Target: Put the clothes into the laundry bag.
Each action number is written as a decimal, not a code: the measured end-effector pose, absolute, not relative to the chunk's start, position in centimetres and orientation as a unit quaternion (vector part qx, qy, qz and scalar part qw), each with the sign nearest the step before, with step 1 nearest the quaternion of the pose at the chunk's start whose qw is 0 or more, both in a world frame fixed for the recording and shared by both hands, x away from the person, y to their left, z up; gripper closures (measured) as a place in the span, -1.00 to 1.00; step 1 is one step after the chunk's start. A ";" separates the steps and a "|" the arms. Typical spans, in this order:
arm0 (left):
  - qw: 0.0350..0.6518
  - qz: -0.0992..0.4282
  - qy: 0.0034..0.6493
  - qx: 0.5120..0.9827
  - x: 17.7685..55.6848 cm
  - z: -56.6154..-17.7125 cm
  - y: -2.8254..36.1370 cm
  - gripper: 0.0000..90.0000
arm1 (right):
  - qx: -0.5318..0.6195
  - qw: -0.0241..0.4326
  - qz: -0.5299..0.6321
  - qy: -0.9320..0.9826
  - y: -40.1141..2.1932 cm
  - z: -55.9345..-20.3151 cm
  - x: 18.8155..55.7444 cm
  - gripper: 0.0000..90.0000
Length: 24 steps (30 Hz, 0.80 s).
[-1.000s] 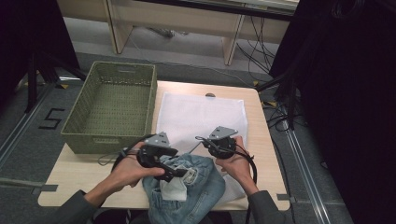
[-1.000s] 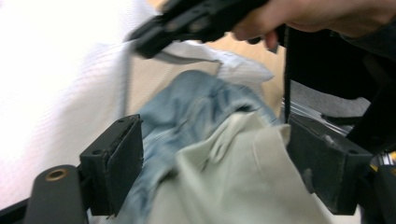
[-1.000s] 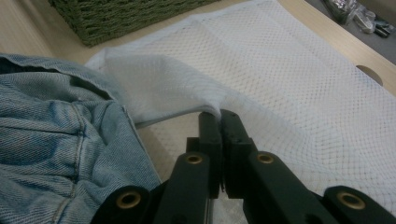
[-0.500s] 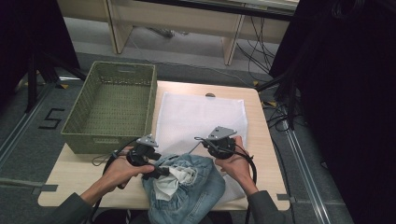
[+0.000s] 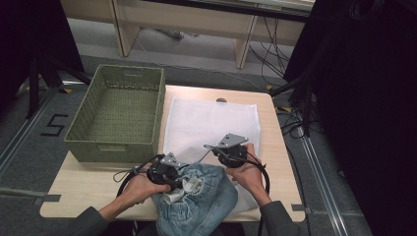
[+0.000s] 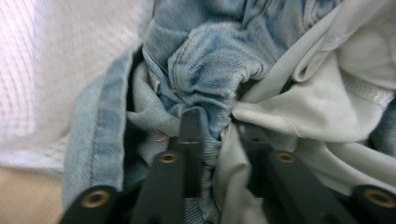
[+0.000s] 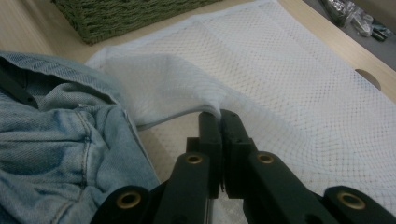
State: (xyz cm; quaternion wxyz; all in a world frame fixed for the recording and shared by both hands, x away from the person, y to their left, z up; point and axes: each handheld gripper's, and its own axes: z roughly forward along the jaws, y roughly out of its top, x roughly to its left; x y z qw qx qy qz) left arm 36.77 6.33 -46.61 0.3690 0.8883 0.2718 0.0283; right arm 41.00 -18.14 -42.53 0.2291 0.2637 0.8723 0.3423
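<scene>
While the right claw keeps the white mesh bag edge clamped, lifting its mouth open, the left claw has just been closing. It now grips bunched jeans between its jaws, probably to push them ahead into the bag.

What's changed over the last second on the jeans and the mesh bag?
The left gripper came down onto the jeans; its fingers have just been closing and now pinch bunched denim and pocket lining. The right gripper kept its place, shut on the mesh bag edge. The basket is as before.
</scene>
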 end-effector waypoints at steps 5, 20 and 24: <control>0.407 0.044 0.250 0.877 35.6 -44.7 4.5 0.76 | 0.258 0.240 0.353 0.866 -17.9 -42.1 41.0 0.99; 0.413 0.055 0.264 0.870 37.2 -45.1 2.1 0.29 | 0.245 0.230 0.360 0.870 -16.8 -41.3 40.1 0.99; 0.451 0.029 0.294 0.842 38.0 -43.4 4.1 -0.08 | 0.249 0.237 0.362 0.866 -17.2 -41.3 40.1 0.99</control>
